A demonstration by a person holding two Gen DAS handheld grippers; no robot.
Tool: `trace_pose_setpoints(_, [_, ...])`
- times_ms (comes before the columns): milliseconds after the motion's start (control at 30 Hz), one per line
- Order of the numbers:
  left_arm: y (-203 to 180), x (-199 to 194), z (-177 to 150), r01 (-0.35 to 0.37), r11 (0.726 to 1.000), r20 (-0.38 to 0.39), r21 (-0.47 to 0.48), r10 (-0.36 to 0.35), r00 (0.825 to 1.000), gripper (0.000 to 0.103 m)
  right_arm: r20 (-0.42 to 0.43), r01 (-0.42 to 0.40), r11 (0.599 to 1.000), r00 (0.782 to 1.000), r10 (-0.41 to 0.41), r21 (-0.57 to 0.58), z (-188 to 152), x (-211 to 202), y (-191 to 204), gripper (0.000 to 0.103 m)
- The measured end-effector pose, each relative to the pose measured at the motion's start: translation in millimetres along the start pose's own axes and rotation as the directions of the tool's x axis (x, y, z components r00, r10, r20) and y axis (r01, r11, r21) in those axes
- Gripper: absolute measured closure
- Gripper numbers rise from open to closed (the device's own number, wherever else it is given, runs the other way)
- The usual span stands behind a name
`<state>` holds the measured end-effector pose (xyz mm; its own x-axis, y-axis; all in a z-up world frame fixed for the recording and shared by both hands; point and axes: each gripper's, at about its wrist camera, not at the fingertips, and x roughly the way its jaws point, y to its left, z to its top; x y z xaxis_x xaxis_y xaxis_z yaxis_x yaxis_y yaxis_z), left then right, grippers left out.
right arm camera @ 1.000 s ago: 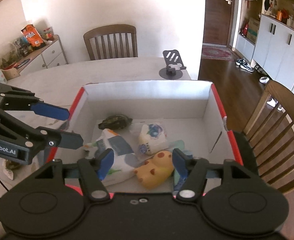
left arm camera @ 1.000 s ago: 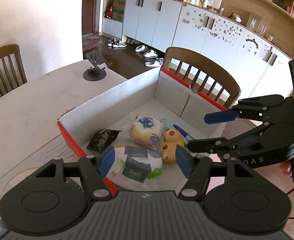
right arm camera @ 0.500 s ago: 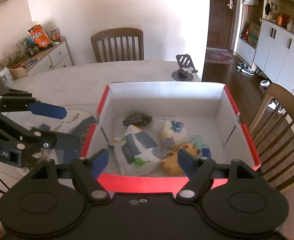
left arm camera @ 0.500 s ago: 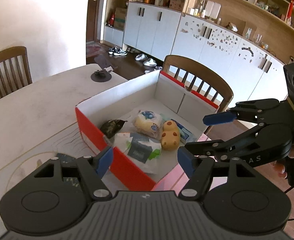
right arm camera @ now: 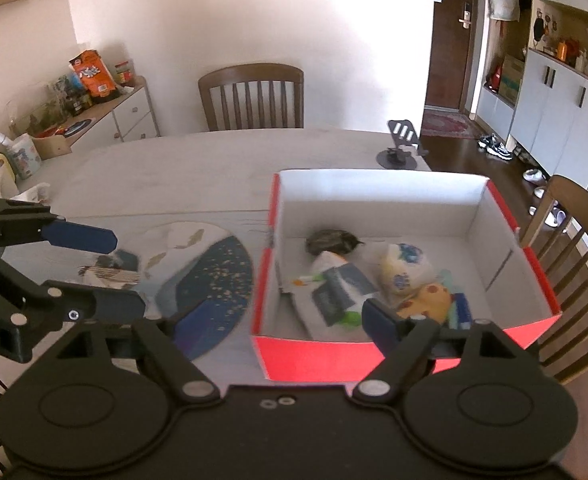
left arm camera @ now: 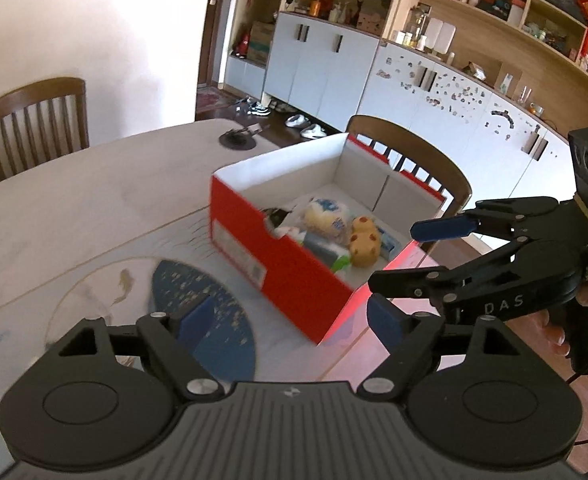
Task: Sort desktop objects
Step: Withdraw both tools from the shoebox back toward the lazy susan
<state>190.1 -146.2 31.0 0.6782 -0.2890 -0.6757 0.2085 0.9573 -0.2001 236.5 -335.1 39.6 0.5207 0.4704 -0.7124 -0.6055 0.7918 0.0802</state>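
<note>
Left wrist view: the left gripper (left arm camera: 283, 320) is released, its jaws having just been opening, with nothing between them; it hangs over the table (left arm camera: 73, 208) above a round blue mat (left arm camera: 209, 332). The right gripper (left arm camera: 418, 256) enters from the right, also released and empty, near the right corner of the red box (left arm camera: 277, 264). Risk, as a judgement: the box sits at the right edge of the table, so a nudge from either gripper could push it off; the open fingers could also catch the rim on the next reach. The box holds a dark packet (left arm camera: 271, 216), a round white and blue pack (left arm camera: 326, 218), a yellow spotted toy (left arm camera: 364, 236) and a white pouch (left arm camera: 322, 246), all loose on its floor. Right wrist view: the right gripper (right arm camera: 283, 322) is released, its jaws having just been opening, nothing between them, standing at the near wall of the red box (right arm camera: 374, 356). The left gripper (right arm camera: 105, 272) is at the left over the mat (right arm camera: 209, 284), empty. Inside the box the dark packet (right arm camera: 332, 240) lies far left, the white pouch (right arm camera: 334, 288) nearer, the round pack (right arm camera: 404, 268) to its right and the spotted toy (right arm camera: 430, 300) near right. A phone stand (right arm camera: 400, 148) stands on the table beyond the box.
</note>
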Motion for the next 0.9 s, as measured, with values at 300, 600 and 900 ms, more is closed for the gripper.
trace_pose_setpoints(300, [35, -23, -33, -0.016, 0.999, 0.003, -0.042, 0.016, 1.0, 0.0, -0.003, -0.018, 1.0, 1.0, 0.018, -0.005, -5, 9, 40, 0.019])
trace_pose_setpoints(600, [68, -35, -71, -0.092, 0.991, -0.023, -0.093, 0.09, 0.996, 0.0, -0.006, -0.023, 1.0, 1.0, 0.024, 0.003, -9, 20, 69, 0.016])
trace_pose_setpoints(900, [91, -26, -100, -0.182, 0.976, -0.048, -0.118, 0.177, 0.983, 0.0, -0.034, -0.047, 0.999, 0.998, 0.047, -0.014, -16, 41, 93, 0.016])
